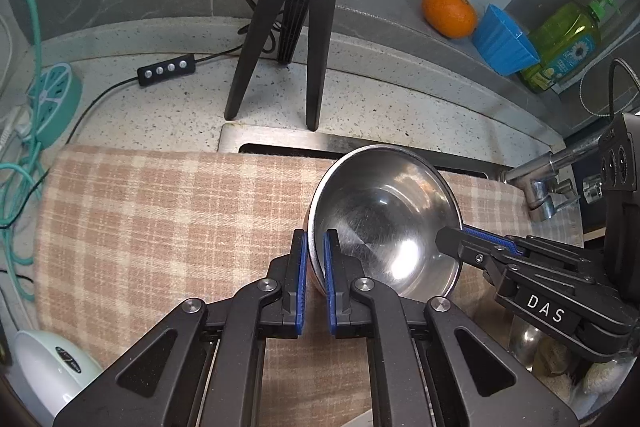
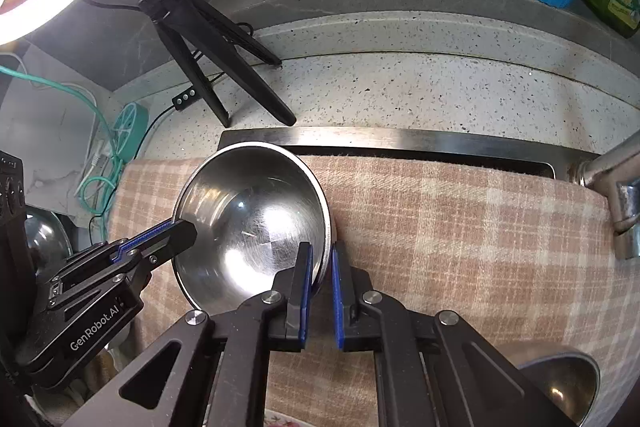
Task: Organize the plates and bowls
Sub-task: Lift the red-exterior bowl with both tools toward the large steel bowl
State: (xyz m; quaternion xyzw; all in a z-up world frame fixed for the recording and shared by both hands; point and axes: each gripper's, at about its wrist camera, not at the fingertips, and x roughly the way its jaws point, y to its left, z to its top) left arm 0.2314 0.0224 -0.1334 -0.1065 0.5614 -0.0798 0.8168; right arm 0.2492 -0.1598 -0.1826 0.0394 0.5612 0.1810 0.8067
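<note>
A shiny steel bowl (image 1: 384, 219) is held tilted above a checked cloth (image 1: 160, 219), its inside facing the cameras. My left gripper (image 1: 316, 243) is shut on the bowl's left rim. My right gripper (image 2: 322, 255) is shut on the bowl's (image 2: 248, 223) right rim, one finger inside and one outside. Each gripper shows in the other's view: the right (image 1: 452, 239), the left (image 2: 184, 231). Another steel bowl (image 2: 560, 383) sits low at the right in the right wrist view. A white bowl (image 1: 48, 367) sits at the lower left in the left wrist view.
A black tripod (image 1: 296, 19) stands on the speckled counter (image 1: 400, 99) behind the sink rim (image 1: 280, 139). An orange (image 1: 450, 11), a blue cup (image 1: 504, 43) and a green soap bottle (image 1: 564, 43) stand on the back ledge. A faucet (image 1: 540, 183) is at right. Teal cables (image 1: 24, 155) lie at left.
</note>
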